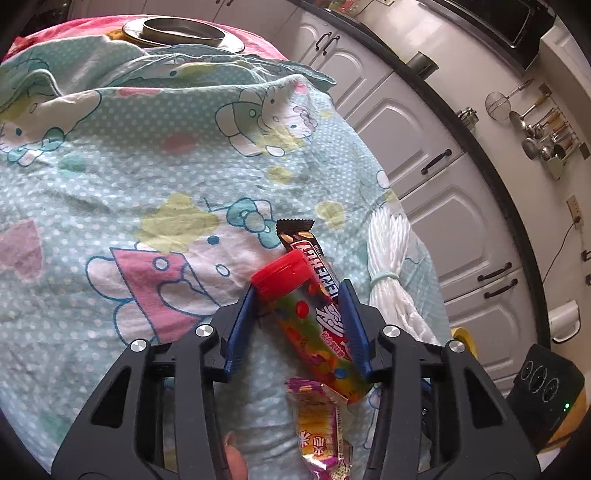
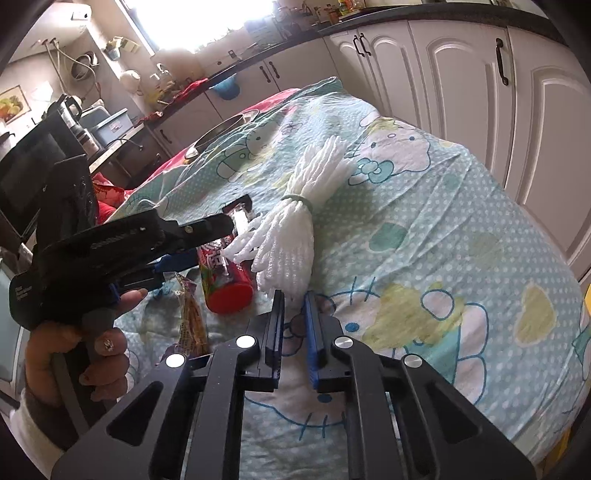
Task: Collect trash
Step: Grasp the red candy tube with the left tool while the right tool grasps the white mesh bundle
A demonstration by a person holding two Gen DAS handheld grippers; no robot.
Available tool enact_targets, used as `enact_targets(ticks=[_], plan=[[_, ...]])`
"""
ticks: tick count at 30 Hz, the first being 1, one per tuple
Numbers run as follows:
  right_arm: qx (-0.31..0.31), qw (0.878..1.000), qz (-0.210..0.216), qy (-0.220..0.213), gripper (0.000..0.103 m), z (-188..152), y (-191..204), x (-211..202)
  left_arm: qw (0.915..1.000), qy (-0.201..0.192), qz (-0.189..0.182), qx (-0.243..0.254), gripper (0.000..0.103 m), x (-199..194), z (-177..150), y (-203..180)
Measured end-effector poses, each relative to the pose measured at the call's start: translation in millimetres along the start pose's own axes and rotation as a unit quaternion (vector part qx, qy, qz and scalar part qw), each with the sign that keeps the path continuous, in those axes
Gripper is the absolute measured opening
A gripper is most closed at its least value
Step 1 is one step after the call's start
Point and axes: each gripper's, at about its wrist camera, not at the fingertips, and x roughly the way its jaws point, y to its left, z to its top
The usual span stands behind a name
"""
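Note:
A candy tube (image 1: 314,325) with a red cap lies slantwise on the cartoon-print cloth (image 1: 110,166). My left gripper (image 1: 300,288) is shut on it: one blue pad touches the cap, the other the body. Under the tube lies a dark chocolate-bar wrapper (image 1: 299,236), and a crumpled purple-yellow sachet (image 1: 321,424) lies near the tube's foot. In the right wrist view the tube (image 2: 229,288) sits in the left gripper (image 2: 218,240), held by a person's hand (image 2: 107,347). My right gripper (image 2: 294,293) is nearly closed, its tips pinching the nearest strands of a white foam net (image 2: 295,229) tied with a green band.
A metal bowl (image 1: 181,31) on a plate stands at the table's far end. White kitchen cabinets (image 1: 424,147) run close along the right side. A yellow tape roll (image 1: 465,336) and a black device (image 1: 546,384) sit beyond the table's right edge.

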Motion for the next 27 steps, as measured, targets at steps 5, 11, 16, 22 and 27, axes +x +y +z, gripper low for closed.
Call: enact_targets(ticks=[5, 11, 16, 22, 27], plan=[[-0.013, 1.000, -0.012, -0.011, 0.007, -4.9, 2.6, -8.5, 0.9999, -0.001, -0.003, 0.011, 0.031, -2.5, 0.5, -2.0], [-0.019, 0.999, -0.015, -0.026, 0.005, -7.6, 2.5, -23.4, 0.9996, -0.012, -0.022, 0.016, 0.028, -13.3, -0.5, -8.2], [-0.022, 0.999, -0.016, -0.036, 0.004, -10.8, 1.3, -40.1, 0.9987, -0.032, -0.031, 0.027, 0.027, -27.8, 1.3, -17.6], [-0.028, 0.998, -0.022, -0.042, 0.004, -15.4, -1.5, -57.6, 0.9968, -0.048, -0.044, 0.046, 0.027, -44.5, -0.9, -34.8], [-0.032, 0.998, -0.026, -0.046, 0.003, -20.4, -4.3, -72.6, 0.9943, -0.059, -0.054, 0.071, 0.026, -56.2, -5.9, -55.4]])
